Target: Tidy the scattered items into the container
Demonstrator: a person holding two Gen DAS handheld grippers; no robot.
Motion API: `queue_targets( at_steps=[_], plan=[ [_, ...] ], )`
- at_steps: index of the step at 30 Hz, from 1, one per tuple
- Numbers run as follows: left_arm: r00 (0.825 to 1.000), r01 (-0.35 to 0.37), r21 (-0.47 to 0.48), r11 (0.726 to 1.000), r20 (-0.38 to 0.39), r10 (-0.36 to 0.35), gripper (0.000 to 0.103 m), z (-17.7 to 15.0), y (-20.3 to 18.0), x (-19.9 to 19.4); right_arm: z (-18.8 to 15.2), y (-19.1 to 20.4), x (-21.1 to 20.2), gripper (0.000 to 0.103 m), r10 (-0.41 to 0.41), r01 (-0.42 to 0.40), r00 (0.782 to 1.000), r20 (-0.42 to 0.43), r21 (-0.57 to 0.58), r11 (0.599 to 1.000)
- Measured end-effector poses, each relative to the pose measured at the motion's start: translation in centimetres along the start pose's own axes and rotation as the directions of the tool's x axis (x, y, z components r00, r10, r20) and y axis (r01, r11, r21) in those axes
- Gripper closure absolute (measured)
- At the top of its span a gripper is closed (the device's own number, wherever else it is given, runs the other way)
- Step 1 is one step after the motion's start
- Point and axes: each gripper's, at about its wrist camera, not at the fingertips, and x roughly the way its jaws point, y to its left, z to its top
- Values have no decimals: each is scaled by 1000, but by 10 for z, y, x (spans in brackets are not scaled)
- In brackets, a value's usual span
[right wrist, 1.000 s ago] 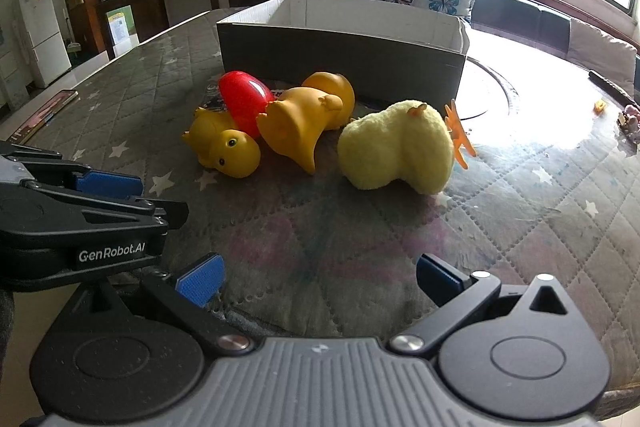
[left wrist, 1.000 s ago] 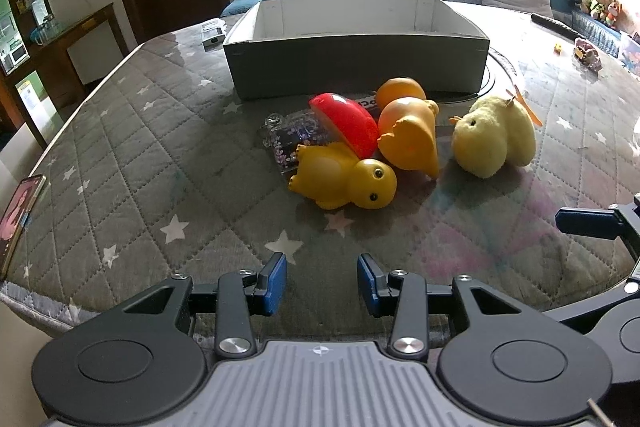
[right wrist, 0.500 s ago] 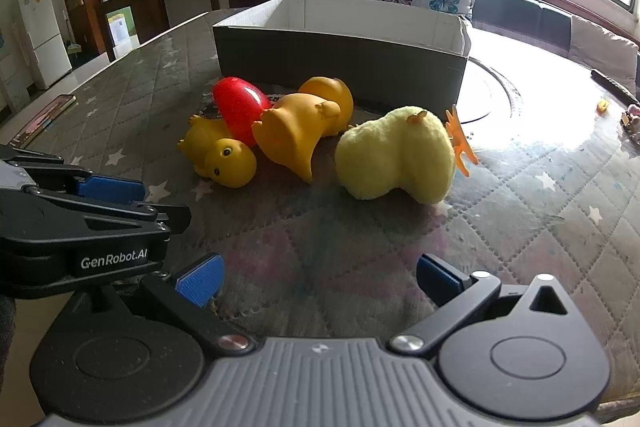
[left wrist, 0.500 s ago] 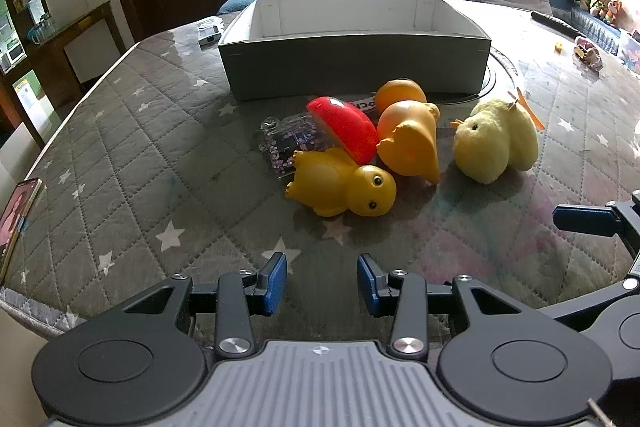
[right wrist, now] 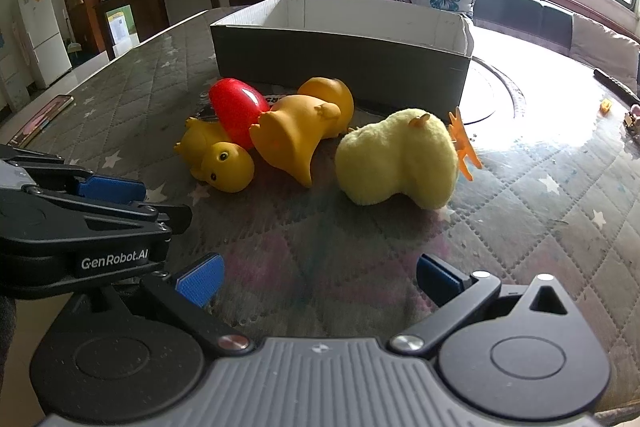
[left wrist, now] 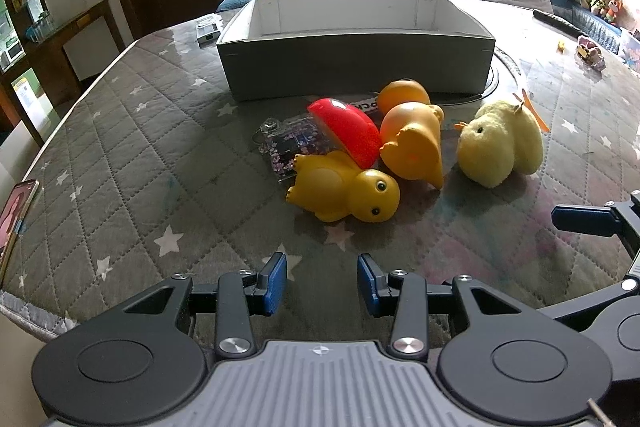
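Ahead, yellow duck [left wrist: 344, 189] beyond left hand-held gripper [left wrist: 322, 283] (narrowly parted, empty), apart.

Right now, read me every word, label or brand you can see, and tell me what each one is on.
"GenRobot.AI": on the side of the left hand-held gripper, seen from the right wrist.
Partial letters on a white label under the toys: mostly hidden, unreadable.
Yellow sign by the cabinet: too small to read.

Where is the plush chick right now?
In both views the plush chick lies on the table right of the orange rubber duck, before the grey box.
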Motion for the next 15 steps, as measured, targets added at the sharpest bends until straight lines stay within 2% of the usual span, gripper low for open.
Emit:
queue_targets(
  at_steps=[15],
  plan=[
    [1000, 10, -8, 1000, -12, -10, 61, 5, 3, 7, 2, -1, 7, 0, 8, -8, 1000, -7, 6, 1000]
  ],
)
